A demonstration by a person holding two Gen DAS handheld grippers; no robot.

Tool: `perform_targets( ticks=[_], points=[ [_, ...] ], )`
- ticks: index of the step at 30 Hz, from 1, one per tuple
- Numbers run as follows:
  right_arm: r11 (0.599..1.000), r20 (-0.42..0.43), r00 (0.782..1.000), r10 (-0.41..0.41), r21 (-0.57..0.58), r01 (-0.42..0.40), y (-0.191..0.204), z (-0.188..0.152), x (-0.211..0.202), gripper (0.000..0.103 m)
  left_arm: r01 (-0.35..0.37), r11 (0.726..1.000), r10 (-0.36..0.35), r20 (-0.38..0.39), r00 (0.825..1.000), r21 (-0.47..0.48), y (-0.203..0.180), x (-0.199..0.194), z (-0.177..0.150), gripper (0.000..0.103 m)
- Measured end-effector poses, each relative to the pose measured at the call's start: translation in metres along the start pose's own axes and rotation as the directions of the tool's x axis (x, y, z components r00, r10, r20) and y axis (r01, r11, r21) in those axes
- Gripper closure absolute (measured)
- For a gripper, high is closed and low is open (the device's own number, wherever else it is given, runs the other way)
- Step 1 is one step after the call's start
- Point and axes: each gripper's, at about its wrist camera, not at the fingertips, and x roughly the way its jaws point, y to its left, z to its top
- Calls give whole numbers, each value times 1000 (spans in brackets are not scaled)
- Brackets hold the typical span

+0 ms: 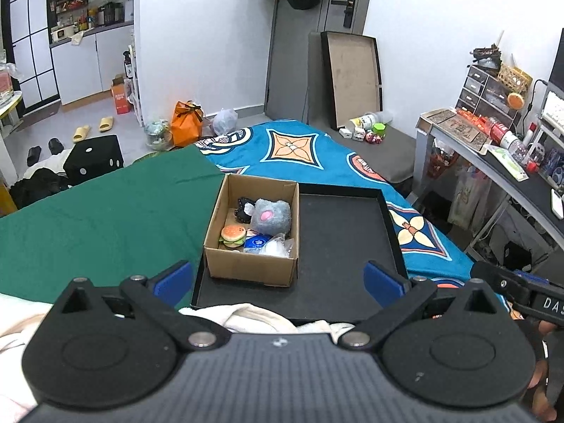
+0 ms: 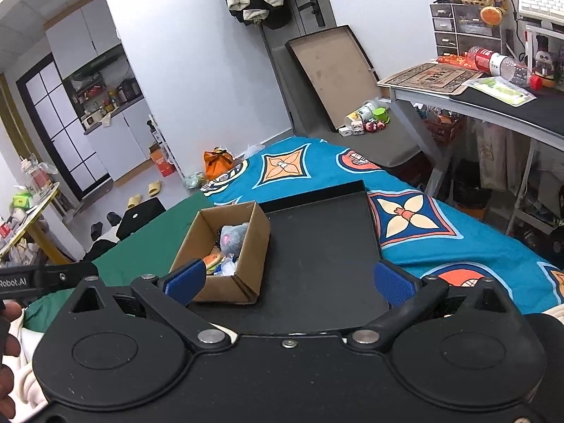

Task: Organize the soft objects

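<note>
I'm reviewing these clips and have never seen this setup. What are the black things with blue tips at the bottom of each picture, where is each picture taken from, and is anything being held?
There is no robot. A person holds one hand-held gripper in each hand, and a wide-angle camera on each looks forward along its two blue-padded fingers. One picture comes from the left hand-held gripper, the other from the right hand-held gripper. Both are open and hold nothing. Ahead, on a bed, lies a shallow black tray. In its left part stands a cardboard box containing a grey plush toy, a toy burger and some other small items. The rest of the tray is bare.
</note>
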Motion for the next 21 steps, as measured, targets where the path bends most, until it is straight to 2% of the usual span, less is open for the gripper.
perform_targets(
  ticks=[11,21],
  points=[
    [1000,7,1000,-19,-14,19,-4,-11,-21,0,6,1000,-7,33,999,15,-6,-26,-11,0],
    [998,9,999,-43,-45,43,-6,-22,-35,0,4,1000,-4,21,1000,24,-11,-34,-29,1]
  ],
)
